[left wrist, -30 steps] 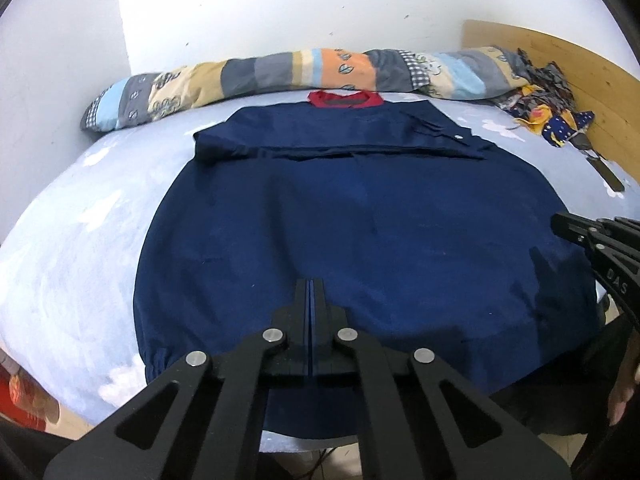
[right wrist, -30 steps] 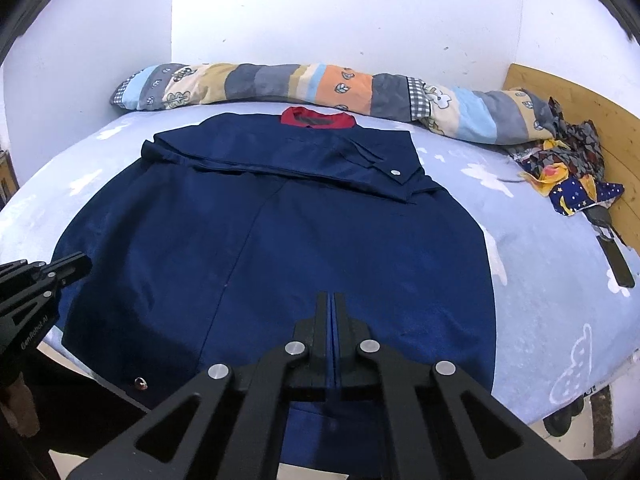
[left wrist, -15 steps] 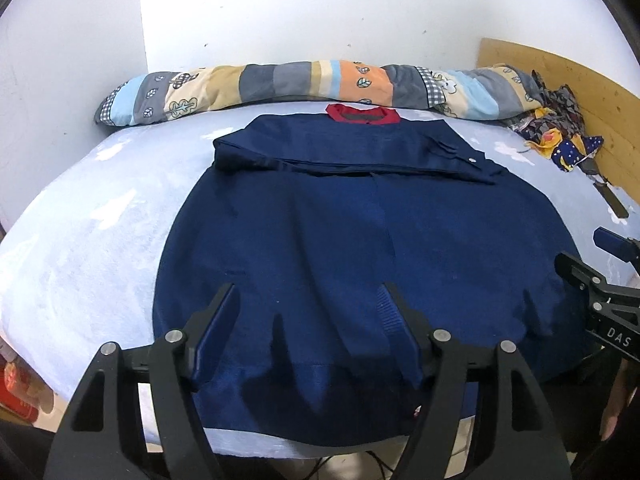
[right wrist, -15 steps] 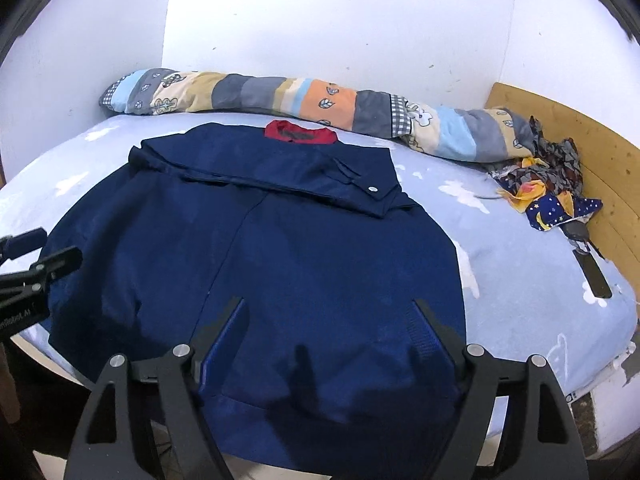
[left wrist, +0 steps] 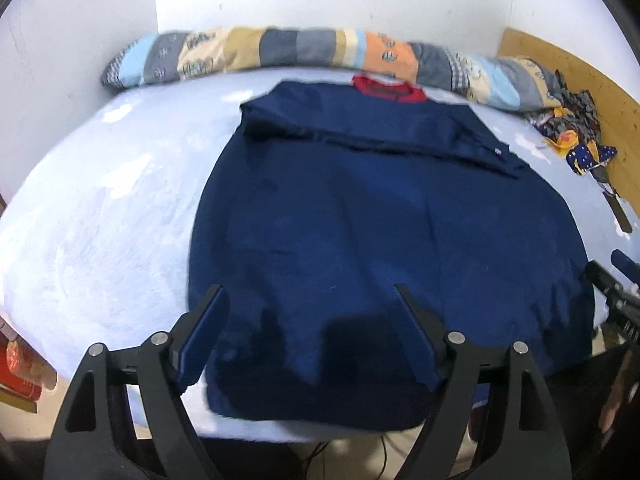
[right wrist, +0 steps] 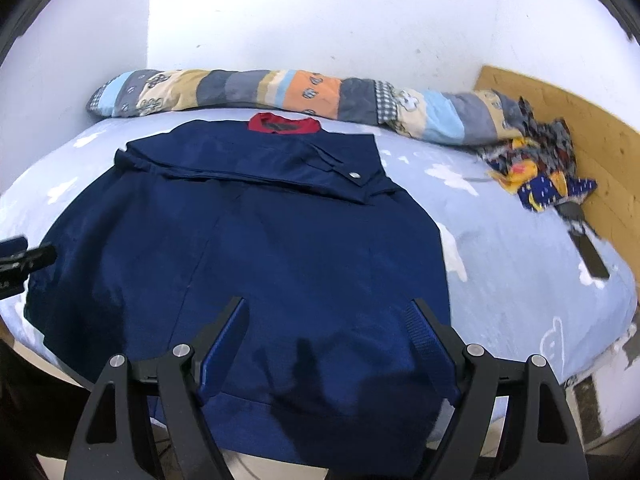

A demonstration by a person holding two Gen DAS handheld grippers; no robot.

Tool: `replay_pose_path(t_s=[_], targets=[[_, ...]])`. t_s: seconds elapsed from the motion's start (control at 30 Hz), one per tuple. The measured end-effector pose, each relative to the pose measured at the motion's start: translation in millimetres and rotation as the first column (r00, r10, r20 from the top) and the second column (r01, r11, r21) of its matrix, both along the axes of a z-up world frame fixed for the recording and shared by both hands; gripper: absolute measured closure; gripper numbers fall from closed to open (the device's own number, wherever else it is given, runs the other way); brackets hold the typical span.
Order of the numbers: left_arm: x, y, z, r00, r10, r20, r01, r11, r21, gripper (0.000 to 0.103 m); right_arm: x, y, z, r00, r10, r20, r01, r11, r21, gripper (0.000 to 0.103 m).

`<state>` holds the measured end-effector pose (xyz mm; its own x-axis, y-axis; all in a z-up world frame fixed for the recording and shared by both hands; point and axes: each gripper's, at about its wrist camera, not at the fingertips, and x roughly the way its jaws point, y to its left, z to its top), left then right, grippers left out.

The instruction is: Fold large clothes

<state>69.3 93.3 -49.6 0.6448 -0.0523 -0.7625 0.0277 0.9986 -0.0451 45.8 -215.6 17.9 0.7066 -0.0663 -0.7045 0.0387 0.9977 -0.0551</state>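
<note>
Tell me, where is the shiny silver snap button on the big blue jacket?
In the right wrist view, the silver snap button sits on the navy blue jacket, on its folded-over sleeve right of the red collar.

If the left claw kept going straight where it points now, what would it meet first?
Most likely the navy garment spread on the bed; the open left claw aims down at its lower half, though depth is unclear.

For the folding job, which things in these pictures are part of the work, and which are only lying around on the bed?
Part of the job:
- navy garment with red collar, spread on the bed
- left gripper, jaws open, empty
- right gripper, jaws open, empty

Only lying about:
- long patchwork pillow by the wall
- crumpled patterned cloth near the wooden board
</note>
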Motion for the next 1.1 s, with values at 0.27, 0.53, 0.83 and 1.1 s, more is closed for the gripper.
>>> replay_pose_path(t_s=[0.27, 0.53, 0.83, 1.1], targets=[[1.6, 93.2, -28.5, 0.974, 0.050, -0.221, -0.113, 0.953, -0.281, 0.021, -4.2, -91.5, -12.9, 0.986, -0.093, -0.137, 0.135, 0.929, 0.344, 0.021], [3.2, 98.9, -45.5, 0.961, 0.055, -0.273, -0.158, 0.915, -0.372, 0.022, -8.0, -130.1, -37.0, 0.960, -0.154, -0.235, 0.252, 0.839, 0.482, 0.021], [11.6, 72.4, -66.2, 0.941, -0.020, -0.337, -0.092, 0.945, -0.313, 0.022, -10.9, -154.5, -74.9, 0.918, -0.157, -0.365, 0.363, 0.707, 0.608, 0.025], [17.2, 65.1, -78.4, 0.933, -0.013, -0.360, -0.095, 0.955, -0.279, 0.019, -3.8, -131.0, -96.4, 0.889, -0.073, -0.452, 0.352, 0.739, 0.574, 0.048]])
